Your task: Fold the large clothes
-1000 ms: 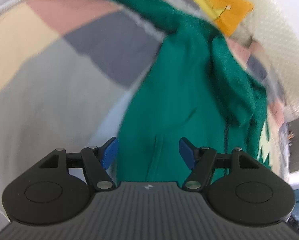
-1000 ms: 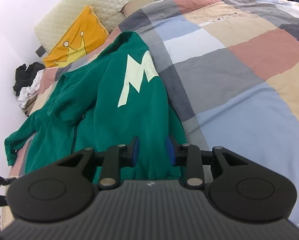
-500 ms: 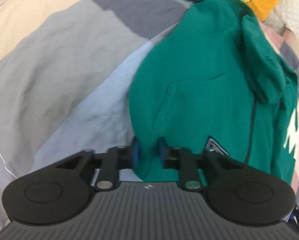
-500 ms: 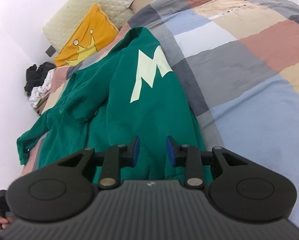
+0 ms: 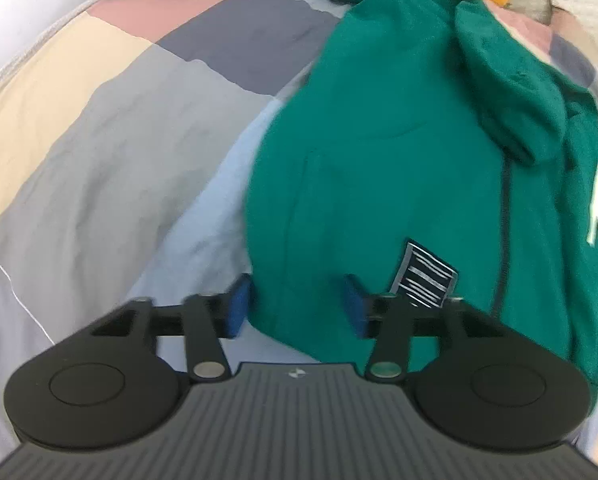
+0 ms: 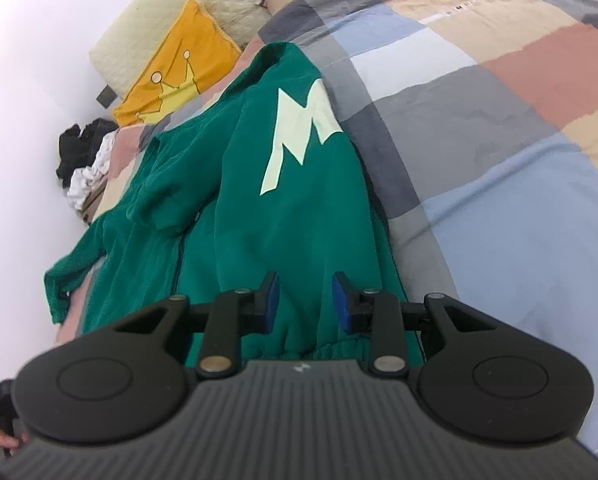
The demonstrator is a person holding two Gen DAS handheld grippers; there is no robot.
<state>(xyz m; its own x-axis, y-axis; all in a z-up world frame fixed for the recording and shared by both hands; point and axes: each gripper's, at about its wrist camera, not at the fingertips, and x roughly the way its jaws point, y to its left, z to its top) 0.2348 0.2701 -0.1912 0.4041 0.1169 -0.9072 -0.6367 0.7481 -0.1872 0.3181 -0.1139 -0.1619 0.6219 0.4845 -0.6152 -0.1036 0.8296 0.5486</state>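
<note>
Left wrist view: the left gripper (image 5: 295, 306) has just been opening, its jaws now released over the hem of the green hoodie (image 5: 399, 152), which lies on the checked quilt (image 5: 111, 152). The right gripper (image 6: 305, 300) hangs with jaws parted, gripping nothing, above the hoodie's gathered hem; beyond lies a yellow pillow (image 6: 179, 68).

Both black grippers (image 5: 297, 300) (image 6: 305, 300) carry blue pads, silver pivot screws, seemingly ribbed housings.

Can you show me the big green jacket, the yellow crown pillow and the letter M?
Big green zip jacket (image 6: 243, 216): right wrist view, on its front.
Yellow crown pillow (image 6: 187, 36): right wrist view, upper part.
Pale letter M (image 6: 295, 120): right wrist view, its middle.
</note>
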